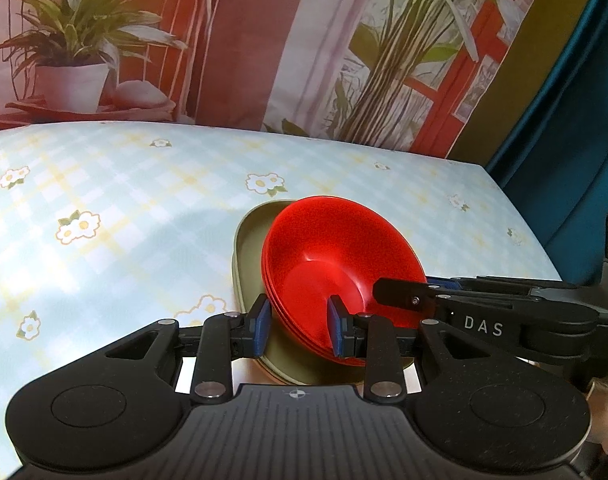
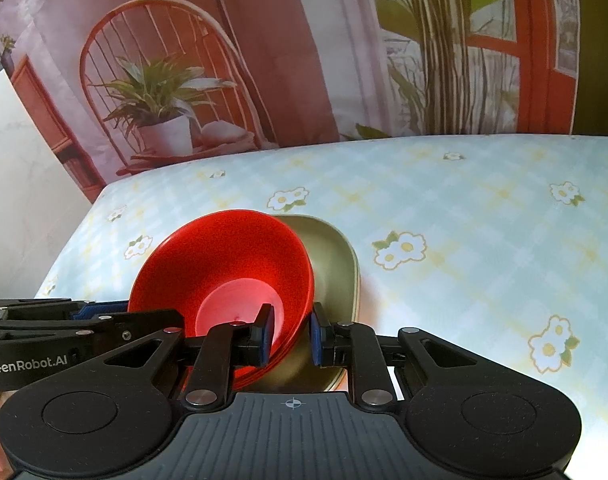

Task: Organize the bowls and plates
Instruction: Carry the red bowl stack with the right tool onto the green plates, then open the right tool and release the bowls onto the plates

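Observation:
A stack of red bowls [image 1: 335, 252] [image 2: 224, 264] sits over an olive-green plate [image 1: 248, 256] [image 2: 335, 264] on the flowered tablecloth. My left gripper [image 1: 300, 324] is shut on the stack's near rim, one blue pad inside the bowl and one outside. My right gripper [image 2: 290, 336] pinches the rim the same way from the other side. Each gripper shows in the other's view: the right gripper [image 1: 407, 288] reaches in from the right, the left gripper [image 2: 132, 314] from the left. I cannot tell whether the bowls touch the plate.
The table [image 1: 104, 208] [image 2: 483, 208] wears a pale blue checked cloth with daisies. A printed backdrop of a chair and plants hangs behind it. The table's right edge [image 1: 519, 208] meets a teal curtain; its left edge [image 2: 72, 240] meets a white wall.

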The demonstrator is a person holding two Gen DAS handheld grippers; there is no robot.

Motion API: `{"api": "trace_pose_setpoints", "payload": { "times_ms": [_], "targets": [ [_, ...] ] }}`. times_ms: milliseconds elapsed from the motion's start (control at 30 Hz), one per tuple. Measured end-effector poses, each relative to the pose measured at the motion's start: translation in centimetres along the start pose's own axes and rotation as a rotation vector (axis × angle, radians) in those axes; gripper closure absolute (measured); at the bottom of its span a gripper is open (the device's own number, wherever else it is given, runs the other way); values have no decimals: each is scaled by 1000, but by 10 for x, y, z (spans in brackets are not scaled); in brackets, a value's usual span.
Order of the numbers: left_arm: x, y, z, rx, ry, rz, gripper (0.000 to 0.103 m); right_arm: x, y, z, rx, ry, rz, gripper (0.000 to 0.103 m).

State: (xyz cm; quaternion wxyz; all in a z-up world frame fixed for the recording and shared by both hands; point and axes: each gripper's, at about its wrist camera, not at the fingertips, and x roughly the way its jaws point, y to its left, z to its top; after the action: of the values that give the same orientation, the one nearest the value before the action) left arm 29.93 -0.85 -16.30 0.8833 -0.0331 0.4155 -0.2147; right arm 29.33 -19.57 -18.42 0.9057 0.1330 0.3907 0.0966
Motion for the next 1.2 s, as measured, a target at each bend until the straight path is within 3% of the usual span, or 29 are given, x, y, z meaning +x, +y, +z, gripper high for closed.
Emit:
{"api": "trace_pose_setpoints", "payload": {
  "times_ms": [433,867,1000,1200],
  "targets": [
    [-31,-10,12,25,-83,17,49,-25,2,6,-58,-53,-20,76],
    [-81,-33,12,97,-194,57,28,-74,-7,8,-72,-138,-57,55],
    [-101,-37,8,101,-235,129,11,-90,-6,8,-77,-158,-58,49],
    [-134,-36,5,84,-297,191,0,-118,-4,8,-89,-190,-64,32]
  ]
}}
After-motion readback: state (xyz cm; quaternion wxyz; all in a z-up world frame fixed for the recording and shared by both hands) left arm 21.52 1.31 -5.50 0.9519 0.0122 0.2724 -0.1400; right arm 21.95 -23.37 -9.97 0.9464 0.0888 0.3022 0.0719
